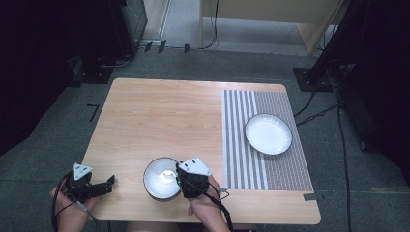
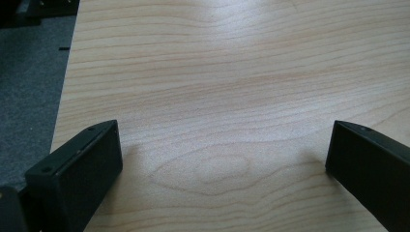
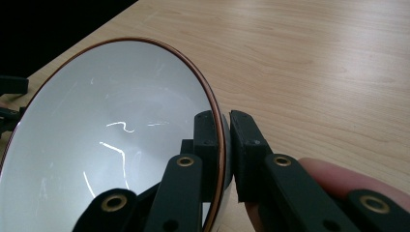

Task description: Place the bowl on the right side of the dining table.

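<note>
- You have one bowl (image 1: 161, 178) on the tabletop (image 1: 164, 121), near the front edge, a little left of the middle. It is white inside and has a thin brown rim.
- Your right gripper (image 3: 223, 126) is grasping this bowl at its right rim: one jaw stands inside the bowl and the other outside, and both press on the thin wall. In the high view you see the right gripper (image 1: 186, 180) just beside the bowl, with your hand behind it.
- Your left gripper (image 1: 107, 182) is released. In the left gripper view its two jaws stand wide apart, and between them is bare wood.
- The left gripper rests at the front left corner of the tabletop, apart from the bowl.
- You have one plate (image 1: 268, 134), white with a dark rim. It lies on the mat, well apart from the bowl.
- There is one mat (image 1: 285, 166), with stripes and a fine pattern, on the right side of the tabletop.
</note>
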`<state>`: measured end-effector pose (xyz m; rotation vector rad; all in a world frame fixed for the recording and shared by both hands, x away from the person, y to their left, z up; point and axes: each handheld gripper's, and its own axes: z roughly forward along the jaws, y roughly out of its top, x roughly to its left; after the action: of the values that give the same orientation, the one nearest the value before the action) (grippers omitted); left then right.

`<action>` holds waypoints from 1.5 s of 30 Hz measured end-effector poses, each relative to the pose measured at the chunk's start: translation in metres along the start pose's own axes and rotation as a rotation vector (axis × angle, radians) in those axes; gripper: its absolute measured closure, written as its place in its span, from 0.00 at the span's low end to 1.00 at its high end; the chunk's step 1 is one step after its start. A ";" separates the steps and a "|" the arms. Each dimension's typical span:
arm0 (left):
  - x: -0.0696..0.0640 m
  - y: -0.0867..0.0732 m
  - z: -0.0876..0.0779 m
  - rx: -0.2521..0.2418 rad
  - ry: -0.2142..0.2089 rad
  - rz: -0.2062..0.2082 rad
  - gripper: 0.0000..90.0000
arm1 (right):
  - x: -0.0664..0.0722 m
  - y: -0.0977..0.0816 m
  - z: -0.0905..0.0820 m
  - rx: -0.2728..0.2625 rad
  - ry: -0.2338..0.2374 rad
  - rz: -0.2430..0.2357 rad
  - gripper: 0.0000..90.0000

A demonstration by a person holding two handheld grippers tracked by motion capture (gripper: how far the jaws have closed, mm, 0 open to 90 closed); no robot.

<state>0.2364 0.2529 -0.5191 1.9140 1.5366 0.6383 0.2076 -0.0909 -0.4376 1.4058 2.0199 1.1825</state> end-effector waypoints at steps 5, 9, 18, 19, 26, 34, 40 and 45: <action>0.000 0.000 0.000 0.000 0.000 0.000 0.00 | -0.002 0.003 -0.003 -0.011 0.015 0.023 0.93; 0.000 0.000 0.000 0.000 0.000 0.001 0.00 | -0.004 0.008 -0.007 -0.021 0.019 0.030 0.93; 0.000 0.000 0.000 0.000 0.000 0.000 0.00 | -0.009 0.015 -0.015 -0.041 0.022 0.041 0.93; 0.000 0.000 0.000 0.000 0.000 0.000 0.00 | -0.010 0.016 -0.015 -0.044 0.020 0.044 0.93; 0.000 0.000 0.000 0.000 0.000 0.000 0.00 | -0.016 0.019 -0.020 -0.050 0.013 0.051 0.93; 0.000 0.000 0.000 0.000 0.000 0.001 0.00 | -0.025 0.021 -0.022 -0.054 0.005 0.069 0.93; 0.000 0.000 0.000 0.000 0.000 0.001 0.00 | -0.030 0.023 -0.024 -0.060 -0.003 0.072 0.93; 0.000 0.000 0.000 0.000 0.000 0.000 0.00 | -0.034 0.024 -0.026 -0.064 -0.010 0.078 0.93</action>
<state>0.2363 0.2529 -0.5191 1.9145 1.5365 0.6387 0.2159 -0.1292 -0.4079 1.4677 1.9191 1.2589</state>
